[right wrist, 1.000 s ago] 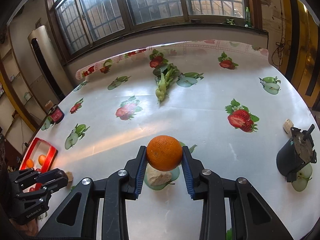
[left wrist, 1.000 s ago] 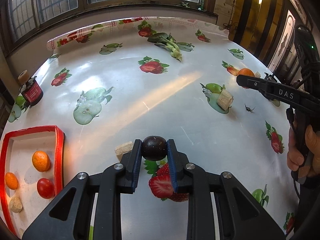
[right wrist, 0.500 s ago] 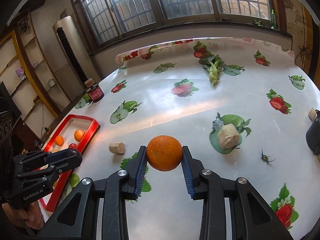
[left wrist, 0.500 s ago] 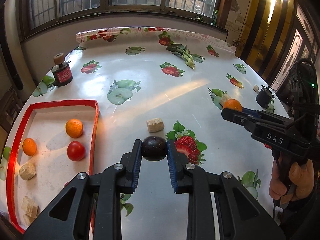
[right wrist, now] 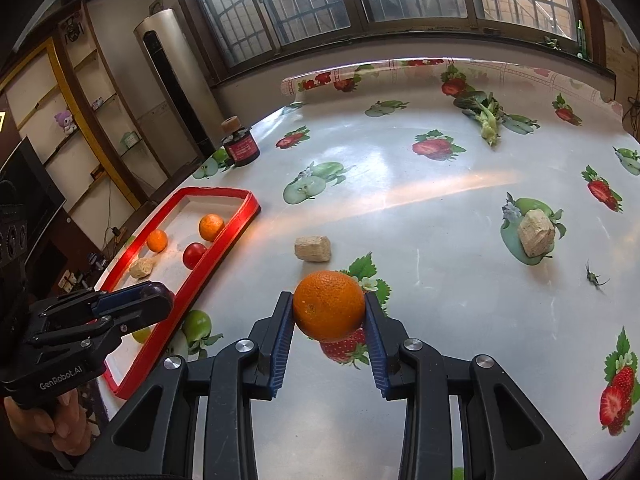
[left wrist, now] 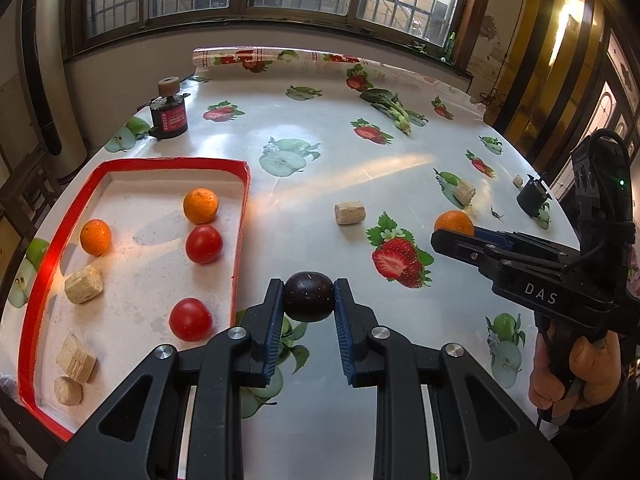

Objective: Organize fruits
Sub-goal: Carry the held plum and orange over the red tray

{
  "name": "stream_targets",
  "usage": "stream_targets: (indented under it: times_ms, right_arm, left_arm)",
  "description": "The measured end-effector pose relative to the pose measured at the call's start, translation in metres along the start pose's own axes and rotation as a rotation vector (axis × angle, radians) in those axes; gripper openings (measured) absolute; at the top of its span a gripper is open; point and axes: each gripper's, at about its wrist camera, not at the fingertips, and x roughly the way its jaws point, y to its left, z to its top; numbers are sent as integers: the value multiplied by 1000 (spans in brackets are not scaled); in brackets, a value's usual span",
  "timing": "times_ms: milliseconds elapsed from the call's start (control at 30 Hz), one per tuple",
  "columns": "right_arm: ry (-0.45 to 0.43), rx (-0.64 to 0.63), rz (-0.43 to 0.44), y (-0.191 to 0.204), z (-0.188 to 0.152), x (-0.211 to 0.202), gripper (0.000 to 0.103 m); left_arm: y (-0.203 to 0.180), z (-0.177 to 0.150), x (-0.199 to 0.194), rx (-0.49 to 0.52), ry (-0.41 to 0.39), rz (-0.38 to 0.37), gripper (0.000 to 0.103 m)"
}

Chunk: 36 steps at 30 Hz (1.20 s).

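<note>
My left gripper (left wrist: 309,299) is shut on a dark plum (left wrist: 309,297) and holds it above the table just right of the red-rimmed tray (left wrist: 240,216). The tray holds two oranges (left wrist: 201,205), two tomatoes (left wrist: 204,243) and several beige blocks (left wrist: 83,284). My right gripper (right wrist: 329,312) is shut on an orange (right wrist: 329,305) and holds it over the table, right of the tray (right wrist: 224,240). The right gripper also shows in the left wrist view (left wrist: 456,236), and the left gripper shows in the right wrist view (right wrist: 152,300).
A beige block (left wrist: 350,213) lies on the fruit-print tablecloth between the tray and another block (left wrist: 464,191). A dark jar (left wrist: 168,114) stands at the back left, a leafy vegetable (left wrist: 394,110) at the back, a small black device (left wrist: 532,198) at the right edge.
Both grippers have moved left toward the tray with their fruit still held. The tray now fills more of the left wrist view and has come closer in the right wrist view.
</note>
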Motion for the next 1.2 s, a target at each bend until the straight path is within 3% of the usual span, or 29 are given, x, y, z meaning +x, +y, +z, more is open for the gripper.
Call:
stream_targets:
  times_ms: [533, 1200]
  right_arm:
    - [27, -79, 40, 51, 9, 19, 35]
    - [76, -156, 94, 107, 18, 55, 35]
  left_arm:
    - [55, -13, -20, -91, -24, 56, 22]
    - [103, -18, -17, -176, -22, 91, 22]
